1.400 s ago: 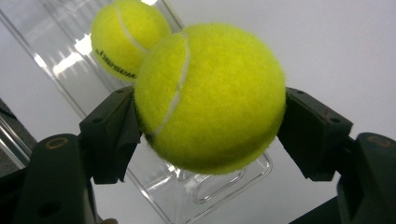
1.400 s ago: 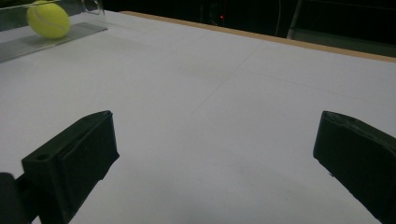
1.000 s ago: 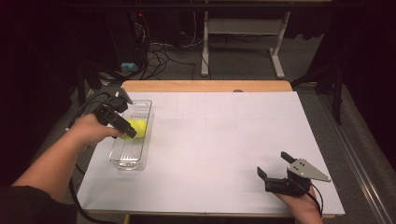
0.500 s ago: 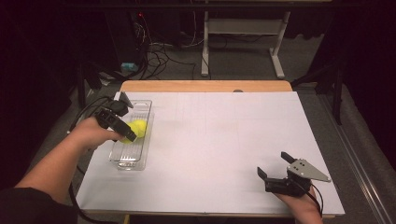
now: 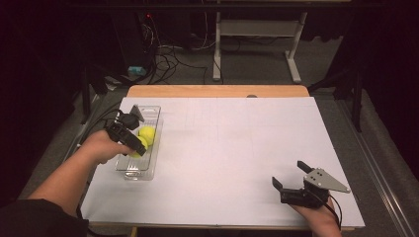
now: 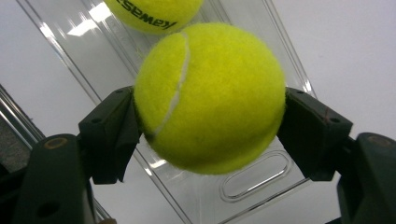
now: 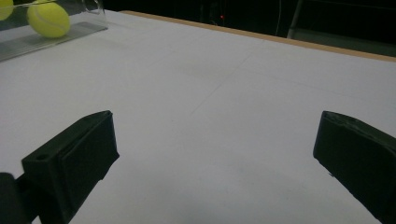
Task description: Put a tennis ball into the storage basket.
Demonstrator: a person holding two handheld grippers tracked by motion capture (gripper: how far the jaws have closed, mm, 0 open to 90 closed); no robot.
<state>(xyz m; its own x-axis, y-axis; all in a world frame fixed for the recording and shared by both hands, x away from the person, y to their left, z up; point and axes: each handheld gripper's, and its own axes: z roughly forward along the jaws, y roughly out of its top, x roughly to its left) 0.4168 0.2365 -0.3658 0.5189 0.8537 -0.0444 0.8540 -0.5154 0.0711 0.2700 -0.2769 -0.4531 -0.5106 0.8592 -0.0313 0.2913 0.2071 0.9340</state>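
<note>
My left gripper (image 5: 137,147) is shut on a yellow tennis ball (image 6: 210,98), one black jaw on each side of it. It holds the ball low inside a clear plastic tray (image 5: 143,170) at the table's left side. A second tennis ball (image 5: 147,133) with black lettering (image 6: 154,14) lies in the tray just beyond the held one. My right gripper (image 5: 289,174) rests near the front right corner of the table, its jaws wide apart (image 7: 215,154) with nothing between them.
White paper (image 5: 237,148) covers the table, and a wooden edge (image 5: 217,91) shows along the far side. A cable trails off the left edge from the left gripper. Beyond the table are a dark floor, cables and a desk frame (image 5: 257,44).
The left hand has sunk toward the tray floor with the ball in its jaws. The right hand has not moved.
</note>
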